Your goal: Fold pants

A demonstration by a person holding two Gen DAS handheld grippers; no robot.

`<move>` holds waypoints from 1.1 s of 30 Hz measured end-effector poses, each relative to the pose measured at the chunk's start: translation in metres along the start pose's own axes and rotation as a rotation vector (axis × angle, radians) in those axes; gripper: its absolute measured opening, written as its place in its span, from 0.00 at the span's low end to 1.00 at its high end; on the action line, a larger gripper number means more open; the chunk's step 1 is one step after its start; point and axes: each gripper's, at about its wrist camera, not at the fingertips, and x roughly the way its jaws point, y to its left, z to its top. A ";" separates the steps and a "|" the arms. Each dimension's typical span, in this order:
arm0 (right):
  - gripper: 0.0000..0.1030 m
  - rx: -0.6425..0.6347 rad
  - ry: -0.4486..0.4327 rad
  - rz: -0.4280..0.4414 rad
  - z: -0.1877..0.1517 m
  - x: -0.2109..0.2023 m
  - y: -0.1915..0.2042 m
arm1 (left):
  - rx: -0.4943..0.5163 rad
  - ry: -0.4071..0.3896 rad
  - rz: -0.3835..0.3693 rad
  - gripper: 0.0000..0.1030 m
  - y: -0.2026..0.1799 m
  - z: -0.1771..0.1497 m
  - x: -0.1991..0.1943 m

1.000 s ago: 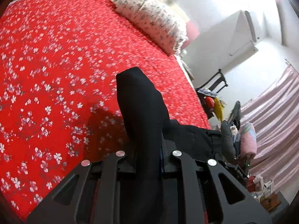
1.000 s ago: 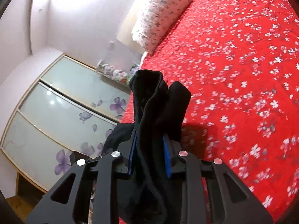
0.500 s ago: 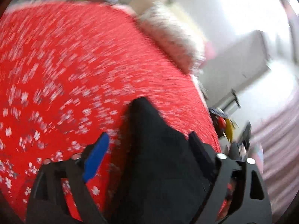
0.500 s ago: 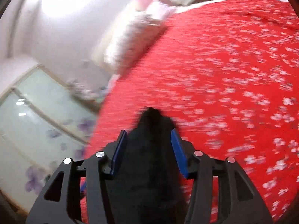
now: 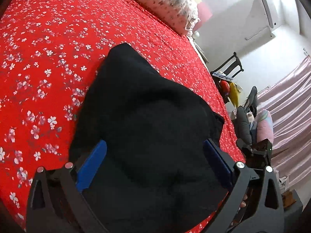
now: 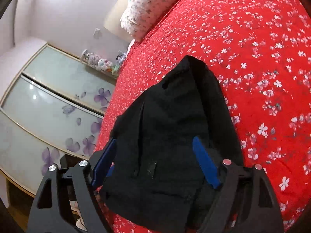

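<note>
Big bed (image 5: 48, 62) with a red flowery cover, and the black pants (image 5: 147, 128) are lying on it near the edge. Left gripper (image 5: 153, 163) and right gripper (image 6: 155, 159) fingers are both spreading apart, pants between them but not pinched.

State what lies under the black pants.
The pants lie on the red flowered bedspread, which shows all around them. What the cloth covers beneath its folds cannot be seen.

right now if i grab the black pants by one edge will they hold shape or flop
Probably flop: the black pants lie in soft mounded folds on the red bedspread. They look light and unlikely to slide, since the cloth sags between both grippers' opening jaws.
</note>
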 end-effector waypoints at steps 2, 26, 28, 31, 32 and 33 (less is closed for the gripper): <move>0.79 0.002 -0.012 0.005 -0.002 -0.003 -0.002 | 0.015 -0.017 0.007 0.98 -0.002 -0.003 -0.001; 0.99 -0.475 -0.360 -0.686 -0.151 -0.090 0.095 | 0.445 -0.284 0.517 0.98 -0.063 -0.158 -0.112; 0.99 -0.531 -0.327 -0.715 -0.166 -0.078 0.102 | 0.470 -0.283 0.534 0.98 -0.064 -0.175 -0.116; 0.99 -0.583 -0.285 -0.746 -0.188 -0.068 0.106 | 0.460 -0.266 0.547 0.98 -0.062 -0.187 -0.119; 0.99 -0.591 -0.277 -0.755 -0.193 -0.065 0.107 | 0.449 -0.259 0.552 0.98 -0.062 -0.189 -0.117; 0.99 -0.595 -0.269 -0.759 -0.197 -0.062 0.107 | 0.441 -0.254 0.554 0.98 -0.062 -0.191 -0.115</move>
